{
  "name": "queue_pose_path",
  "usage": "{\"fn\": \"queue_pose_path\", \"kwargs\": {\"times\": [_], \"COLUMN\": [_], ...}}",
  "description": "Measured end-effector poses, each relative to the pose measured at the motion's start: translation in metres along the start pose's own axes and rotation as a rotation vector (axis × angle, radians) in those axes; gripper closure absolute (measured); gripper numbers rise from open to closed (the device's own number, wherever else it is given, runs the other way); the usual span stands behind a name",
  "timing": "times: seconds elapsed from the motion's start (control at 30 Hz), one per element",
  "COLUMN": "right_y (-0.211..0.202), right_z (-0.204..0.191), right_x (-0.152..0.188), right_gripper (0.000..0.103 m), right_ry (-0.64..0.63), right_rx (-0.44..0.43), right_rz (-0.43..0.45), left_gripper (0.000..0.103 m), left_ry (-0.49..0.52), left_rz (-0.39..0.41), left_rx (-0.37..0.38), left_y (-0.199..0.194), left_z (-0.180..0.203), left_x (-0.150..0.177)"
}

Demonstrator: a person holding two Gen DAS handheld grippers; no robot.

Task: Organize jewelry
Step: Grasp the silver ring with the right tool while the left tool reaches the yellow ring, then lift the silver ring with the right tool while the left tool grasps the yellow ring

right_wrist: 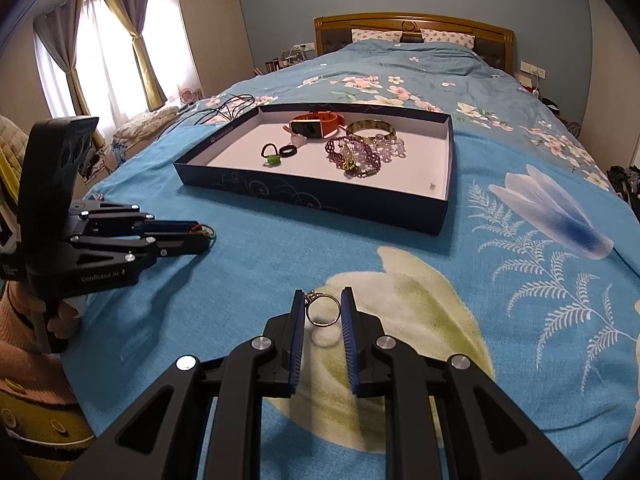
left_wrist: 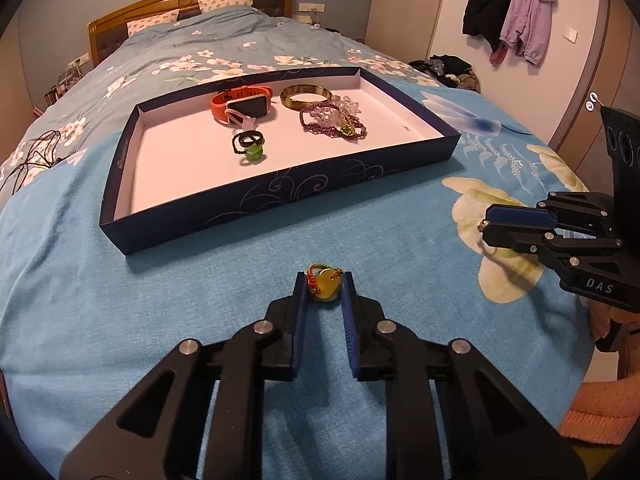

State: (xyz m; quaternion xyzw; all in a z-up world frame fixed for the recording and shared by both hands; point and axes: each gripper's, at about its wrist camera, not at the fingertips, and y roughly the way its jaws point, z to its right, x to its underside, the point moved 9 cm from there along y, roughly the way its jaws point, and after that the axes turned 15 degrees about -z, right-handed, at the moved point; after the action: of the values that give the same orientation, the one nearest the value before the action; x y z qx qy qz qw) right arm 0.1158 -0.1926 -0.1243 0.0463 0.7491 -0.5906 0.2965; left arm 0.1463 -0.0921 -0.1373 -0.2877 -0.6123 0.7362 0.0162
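Observation:
A dark blue tray lies on the bed, holding an orange watch, a bangle, purple bead bracelets and a green ring. My left gripper is shut on a yellow pendant with a red and green cord, near the blue bedspread in front of the tray. My right gripper is shut on a thin metal ring, held just above the bedspread. In the right wrist view the tray lies ahead and the left gripper is at the left.
The blue floral bedspread covers the bed. Black cables lie left of the tray. The wooden headboard is at the far end. Coats hang on the wall at the right.

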Motion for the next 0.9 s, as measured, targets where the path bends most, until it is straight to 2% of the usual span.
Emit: {"fn": "queue_pose_path", "kwargs": {"times": [0.9], "right_y": [-0.015], "right_z": [-0.014], "right_x": [-0.029], "right_gripper": [0.087], "right_ry": [0.009], "right_rx": [-0.063], "right_rz": [0.104], "left_gripper": [0.086], "left_ry": [-0.047], "left_rz": [0.107], "left_rx": [0.007], "left_y": [-0.038], "left_z": [-0.009], "left_x": [-0.005]}}
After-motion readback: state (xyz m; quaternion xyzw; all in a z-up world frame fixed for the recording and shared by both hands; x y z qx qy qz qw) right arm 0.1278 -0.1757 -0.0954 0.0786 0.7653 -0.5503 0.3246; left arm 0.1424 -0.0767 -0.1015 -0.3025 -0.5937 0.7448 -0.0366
